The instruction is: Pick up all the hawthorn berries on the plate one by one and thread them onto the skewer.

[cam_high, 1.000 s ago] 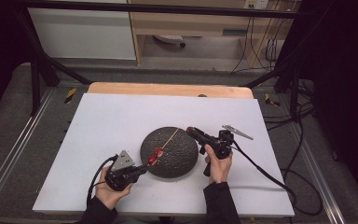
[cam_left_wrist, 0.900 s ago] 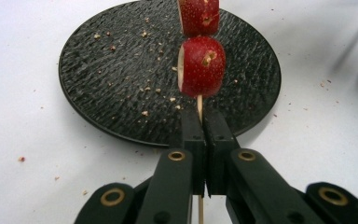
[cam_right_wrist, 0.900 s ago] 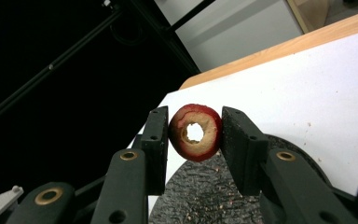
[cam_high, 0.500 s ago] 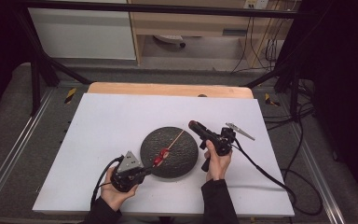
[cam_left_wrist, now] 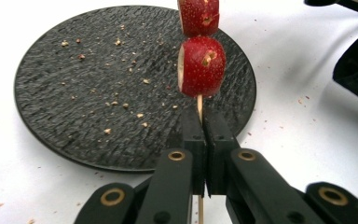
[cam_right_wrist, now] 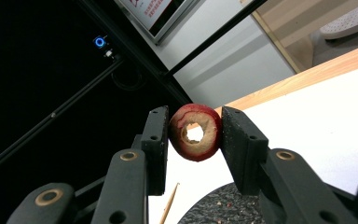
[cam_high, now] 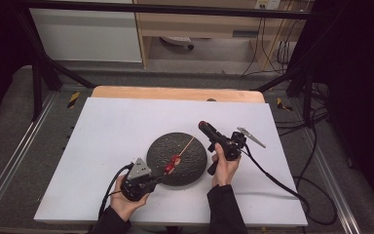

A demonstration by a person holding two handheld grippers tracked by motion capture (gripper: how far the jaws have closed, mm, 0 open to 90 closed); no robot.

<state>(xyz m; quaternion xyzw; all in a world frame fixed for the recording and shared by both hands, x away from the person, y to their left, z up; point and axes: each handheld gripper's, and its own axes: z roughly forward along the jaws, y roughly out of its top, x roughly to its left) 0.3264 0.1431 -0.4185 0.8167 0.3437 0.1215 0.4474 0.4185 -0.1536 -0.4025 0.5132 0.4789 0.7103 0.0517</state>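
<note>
So the left gripper has its jaws clenched tight on the bare lower end of the wooden skewer, and it has slid back toward the near edge of the bench a bit compared to a second ago. In the left gripper view two red fruit pieces sit threaded on the stick just past the jaws, one behind the other, over the black slate plate — which is dusted with crumbs.

A little farther out, the right gripper is grasping a cored fruit ring, pinched by its sides, hole facing the camera. From the high view that gripper now sits lifted just off the far right rim of the plate. The skewer has also swung: its free tip now points up toward the right gripper, more in line than half a second back.

My read — they're lining up the tip with the hole in the ring, so the next piece is about to get threaded. Not touching yet, there's a clear gap between tip and ring.

Farther right on the bench lies a small metal tool, untouched.
</note>
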